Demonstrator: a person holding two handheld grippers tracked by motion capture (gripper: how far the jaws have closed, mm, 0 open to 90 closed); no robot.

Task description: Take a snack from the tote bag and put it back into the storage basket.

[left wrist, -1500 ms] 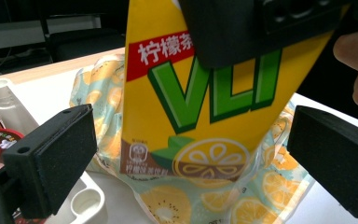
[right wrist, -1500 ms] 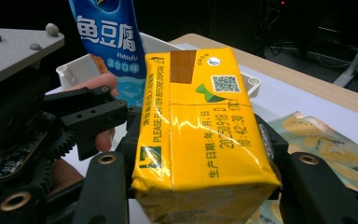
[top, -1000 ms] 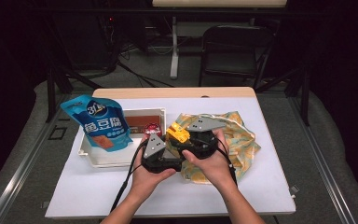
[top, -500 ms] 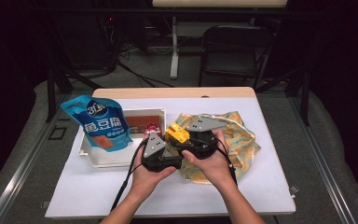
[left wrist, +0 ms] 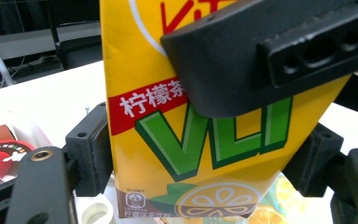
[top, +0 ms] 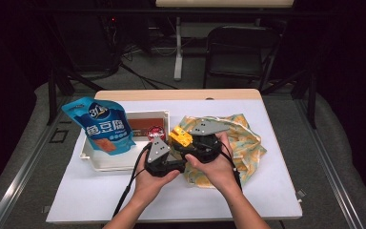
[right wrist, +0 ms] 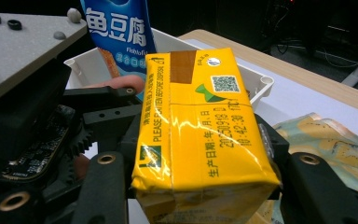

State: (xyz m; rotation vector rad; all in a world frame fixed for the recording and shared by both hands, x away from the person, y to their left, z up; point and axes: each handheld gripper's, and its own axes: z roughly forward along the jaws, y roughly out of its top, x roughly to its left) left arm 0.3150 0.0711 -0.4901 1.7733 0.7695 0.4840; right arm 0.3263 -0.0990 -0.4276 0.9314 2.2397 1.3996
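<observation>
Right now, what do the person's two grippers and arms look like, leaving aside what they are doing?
Both the left gripper and the right gripper are black, blocky units, each topped by a grey three-cornered plate. The jaws are matte black with screw holes and brass-coloured pivots, and gear teeth and a circuit board show on the left gripper's side. A black cable trails toward the table's near edge. The forearms are bare, with no sleeves visible.

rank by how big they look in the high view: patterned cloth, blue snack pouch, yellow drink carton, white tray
1. white tray
2. patterned cloth, close to the tray and partly hidden, so unsure
3. blue snack pouch
4. yellow drink carton, mostly hidden by the grippers
</observation>
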